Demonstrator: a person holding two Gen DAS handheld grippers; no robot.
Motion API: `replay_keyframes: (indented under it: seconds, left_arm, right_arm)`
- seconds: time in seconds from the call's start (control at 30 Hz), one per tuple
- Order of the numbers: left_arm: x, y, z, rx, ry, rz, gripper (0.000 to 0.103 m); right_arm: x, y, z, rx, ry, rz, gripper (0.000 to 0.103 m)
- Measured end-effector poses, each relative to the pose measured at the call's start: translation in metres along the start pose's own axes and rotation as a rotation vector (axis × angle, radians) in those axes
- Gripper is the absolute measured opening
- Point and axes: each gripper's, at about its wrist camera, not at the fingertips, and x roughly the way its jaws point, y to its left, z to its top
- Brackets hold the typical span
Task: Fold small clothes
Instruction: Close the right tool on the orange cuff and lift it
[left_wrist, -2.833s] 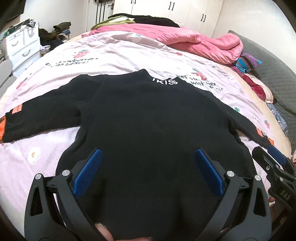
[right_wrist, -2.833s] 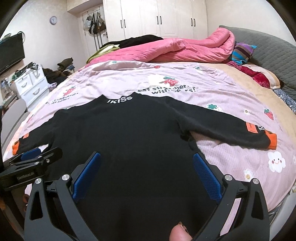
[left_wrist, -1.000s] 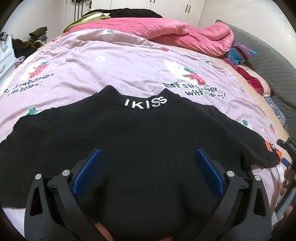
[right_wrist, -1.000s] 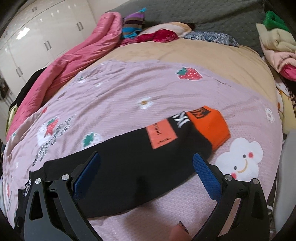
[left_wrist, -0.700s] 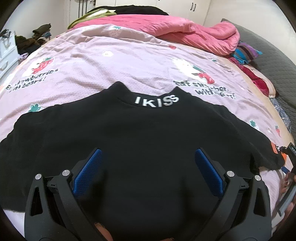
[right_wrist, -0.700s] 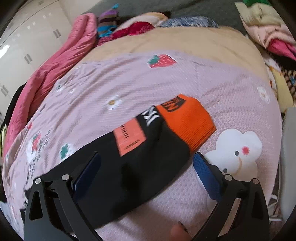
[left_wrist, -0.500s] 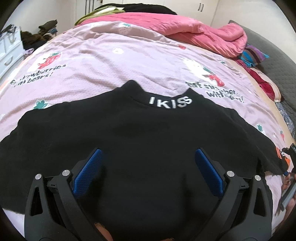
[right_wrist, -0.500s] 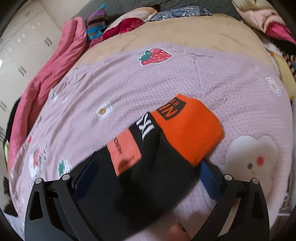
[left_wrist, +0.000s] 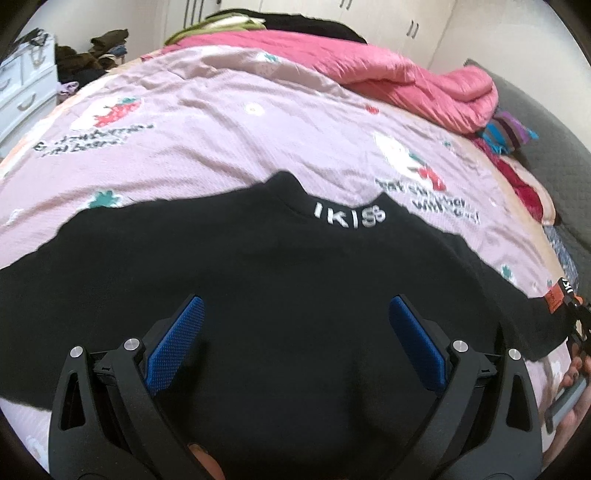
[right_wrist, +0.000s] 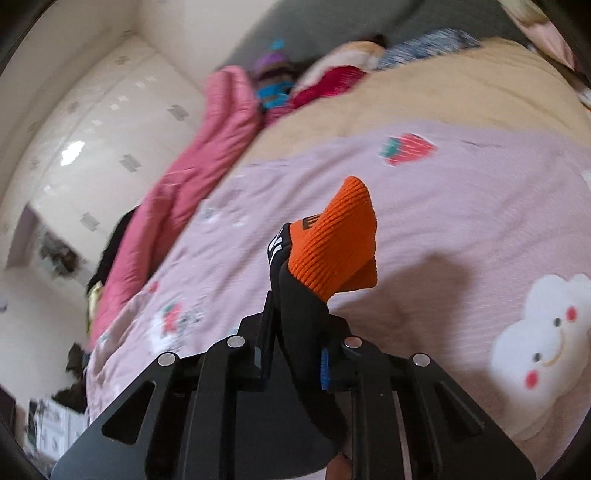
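Observation:
A small black sweater with white "IKISS" lettering on its collar lies flat on the pink bedspread. My left gripper is open and hovers over the sweater's body, touching nothing. My right gripper is shut on the sweater's right sleeve just behind its orange cuff, and holds it lifted off the bed. In the left wrist view that sleeve end shows at the far right edge.
A rumpled pink duvet lies at the far side of the bed. Coloured clothes are piled against the grey headboard. White wardrobes and a drawer unit stand beyond the bed.
My right gripper has closed on the sleeve near the orange cuff and lifted it off the bedspread. My left gripper stays open, drifting slightly over the sweater.

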Motion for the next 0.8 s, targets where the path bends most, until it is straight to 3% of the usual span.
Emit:
replay_keyframes:
  seconds: [0.33, 0.8]
  left_arm:
    - [-0.034, 0.017, 0.010, -0.082, -0.080, -0.125, 0.094]
    - [-0.036, 0.041, 0.013, -0.181, -0.048, -0.228, 0.094]
  right_arm:
    - [-0.011, 0.077, -0.031, -0.211, 0.028, 0.140, 0.017]
    - [-0.013, 0.172, -0.095, -0.490, 0.129, 0.276, 0.017]
